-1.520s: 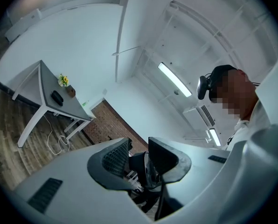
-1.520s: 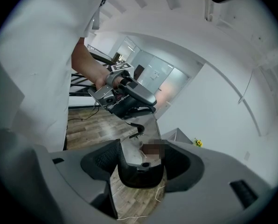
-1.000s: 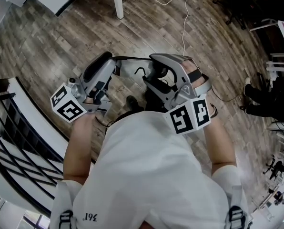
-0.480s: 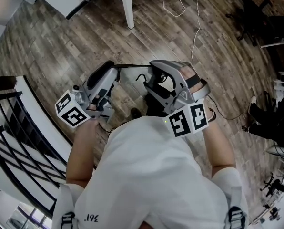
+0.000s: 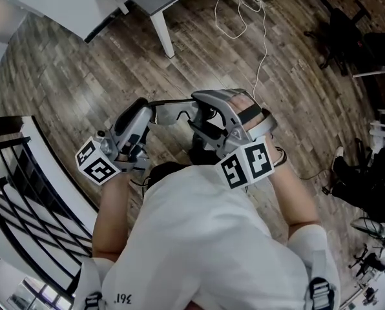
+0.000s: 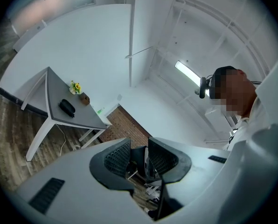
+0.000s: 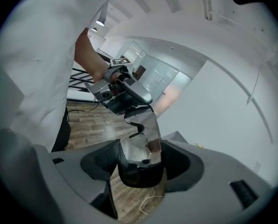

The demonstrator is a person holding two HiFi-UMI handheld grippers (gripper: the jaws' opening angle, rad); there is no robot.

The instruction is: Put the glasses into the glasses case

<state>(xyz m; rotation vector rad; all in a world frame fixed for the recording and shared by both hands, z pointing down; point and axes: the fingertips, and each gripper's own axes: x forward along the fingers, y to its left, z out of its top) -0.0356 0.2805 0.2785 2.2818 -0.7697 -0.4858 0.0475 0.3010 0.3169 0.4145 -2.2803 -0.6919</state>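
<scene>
Above the wooden floor (image 5: 70, 63), the glasses (image 5: 173, 112) span both grippers: left gripper (image 6: 139, 158) narrowly clamps one end, right gripper (image 7: 140, 160), jaws wide, clamps the other; glasses case (image 6: 66, 107) lies on the grey table (image 6: 83, 118).

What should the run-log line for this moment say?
glasses: held above floor | left gripper: shut on glasses | right gripper: shut on glasses | glasses case: on grey table, untouched

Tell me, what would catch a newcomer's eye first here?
A pair of glasses hangs above the wooden floor, stretched between the left gripper and the right gripper, each with its jaws closed on one end. Farther off, a dark case lies on a gray table.
</scene>
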